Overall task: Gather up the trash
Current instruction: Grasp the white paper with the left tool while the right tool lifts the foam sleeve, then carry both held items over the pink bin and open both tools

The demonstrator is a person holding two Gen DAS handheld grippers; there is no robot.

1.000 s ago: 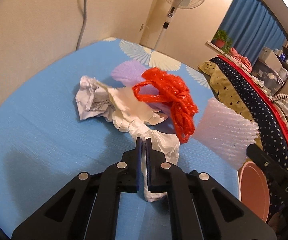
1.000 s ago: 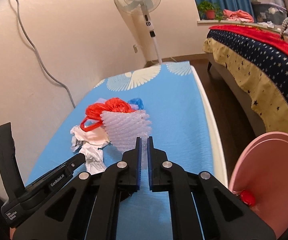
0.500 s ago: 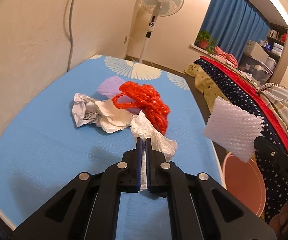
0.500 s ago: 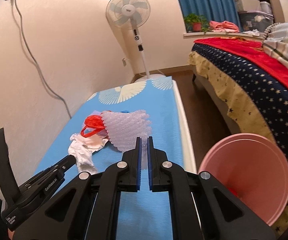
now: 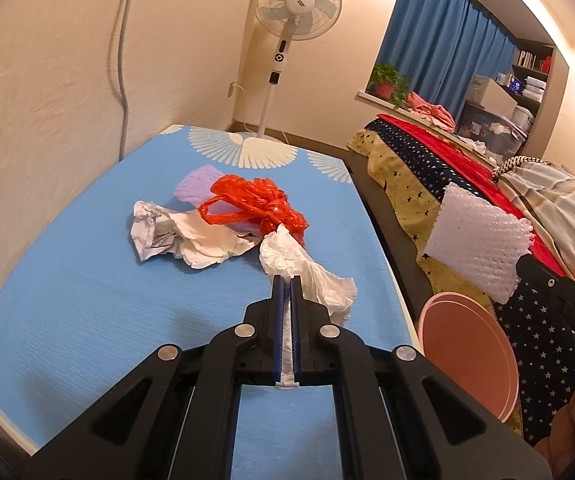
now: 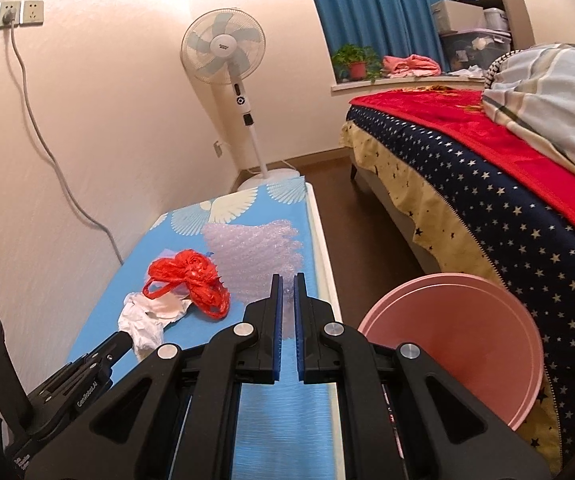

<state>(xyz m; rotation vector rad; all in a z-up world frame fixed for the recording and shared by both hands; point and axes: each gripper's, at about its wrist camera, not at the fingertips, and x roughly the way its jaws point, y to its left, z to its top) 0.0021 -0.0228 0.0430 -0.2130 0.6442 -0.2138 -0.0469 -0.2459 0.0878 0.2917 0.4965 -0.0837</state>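
Blue covering with white fan motifs lies over the low table (image 5: 67, 312), which runs along the wall at the left. On it we see a small heap of rubbish: a crumpled printed paper (image 5: 149, 232) at the left end, white tissue (image 5: 207, 242) touching it, a red plastic bag (image 5: 255, 204) lying across the tissue, and a lilac sheet (image 5: 195, 184) partly under the bag.

Just right of the heap, our left gripper (image 5: 286, 280) is clenched on a white plastic wrapper (image 5: 307, 276). A strip of it runs back between the blue pads, and its loose end fans out ahead of the tips, above the table surface.

Further right, past the table edge, our right gripper (image 6: 287, 280) is clamped on a piece of bubble wrap (image 6: 253, 250). In the left wrist view the sheet hangs in the air over the gap between table and bed.

Below it, on the floor side of the table, stands a pink bucket (image 6: 455, 344) with its mouth open towards us. To its right is the bed with a star-print cover (image 6: 487, 208).
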